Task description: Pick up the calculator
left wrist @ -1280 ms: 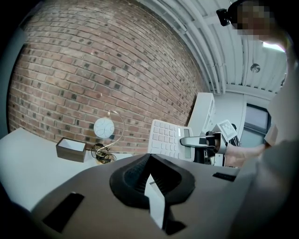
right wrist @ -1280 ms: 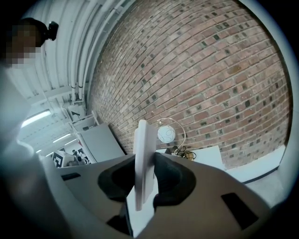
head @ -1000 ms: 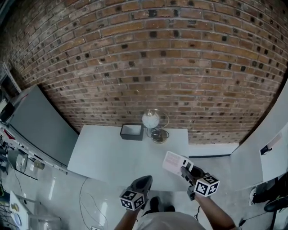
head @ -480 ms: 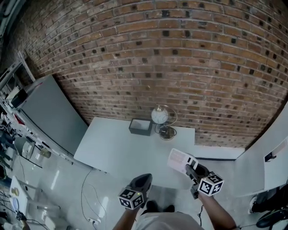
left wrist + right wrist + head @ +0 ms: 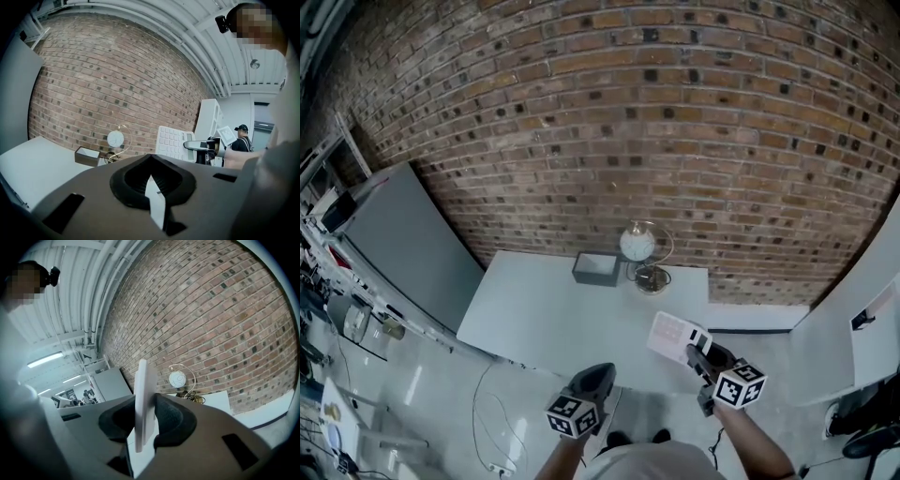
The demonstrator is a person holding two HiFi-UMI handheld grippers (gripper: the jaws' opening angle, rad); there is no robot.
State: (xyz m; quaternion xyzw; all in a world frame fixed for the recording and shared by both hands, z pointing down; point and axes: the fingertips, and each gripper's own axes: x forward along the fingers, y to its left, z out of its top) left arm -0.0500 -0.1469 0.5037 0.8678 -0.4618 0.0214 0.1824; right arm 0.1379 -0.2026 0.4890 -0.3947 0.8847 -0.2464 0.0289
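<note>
Brick wall at twelve o'clock; white table at centre; calculator at five o'clock over the table's near edge, pinched edge-on by the right gripper; left gripper at six o'clock, jaws pressed together, empty.

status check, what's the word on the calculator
Right tool clamped on calculator, held clear of the table. Left tool shut, empty. Nothing in the way.
</note>
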